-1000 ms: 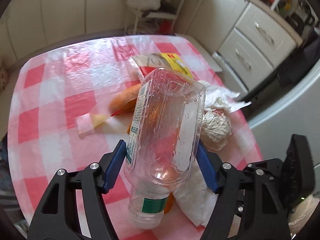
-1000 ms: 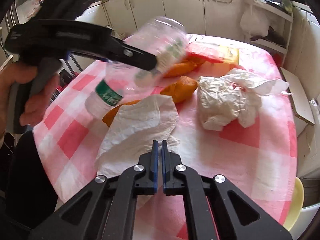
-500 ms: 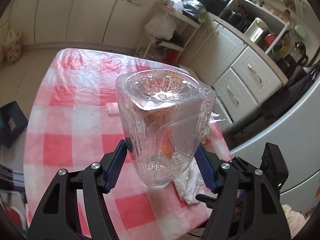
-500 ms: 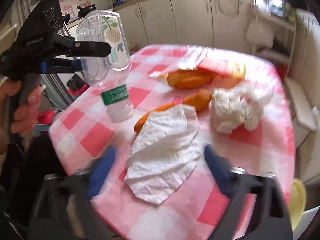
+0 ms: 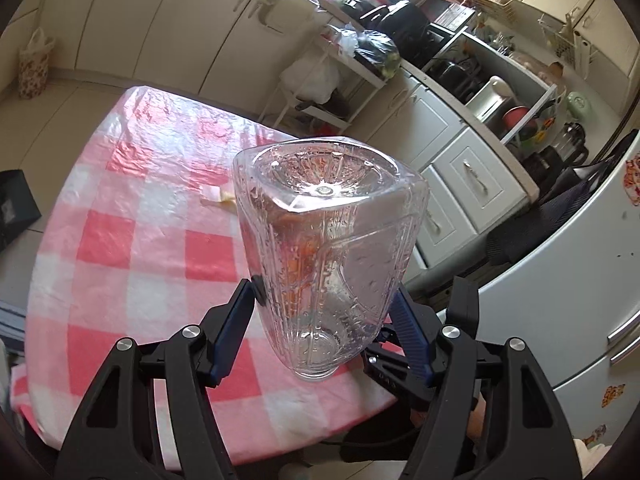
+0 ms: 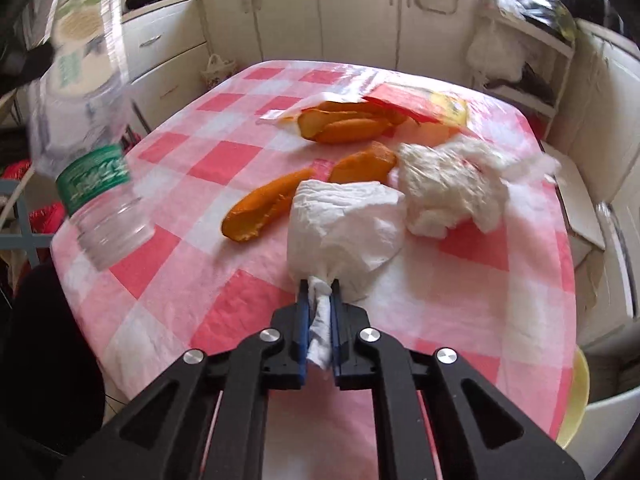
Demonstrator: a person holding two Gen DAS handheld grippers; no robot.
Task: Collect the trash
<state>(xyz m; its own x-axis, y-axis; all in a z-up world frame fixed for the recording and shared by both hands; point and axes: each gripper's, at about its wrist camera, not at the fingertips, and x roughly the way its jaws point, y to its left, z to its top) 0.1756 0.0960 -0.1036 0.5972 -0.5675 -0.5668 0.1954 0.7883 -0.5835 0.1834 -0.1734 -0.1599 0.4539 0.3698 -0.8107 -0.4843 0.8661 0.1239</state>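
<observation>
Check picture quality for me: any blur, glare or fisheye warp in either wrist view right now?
Left wrist view: sharp; the clear bottle in the left gripper refracts what lies behind it, sheen whitens the far tablecloth, cabinets bow at the edges. Right wrist view: the bottle is motion-smeared at left, the crumpled paper slightly soft, the tissue in the right gripper clear.

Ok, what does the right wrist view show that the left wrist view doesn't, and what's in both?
Only the right wrist view: the right gripper shut on a white napkin, orange peels, a crumpled paper wad, and the bottle's green label.

Only the left wrist view: the left gripper clamping the bottle's sides, its base facing the camera, plus the fridge and a small scrap on the cloth.

Both: the clear bottle and the pink checked tablecloth.
</observation>
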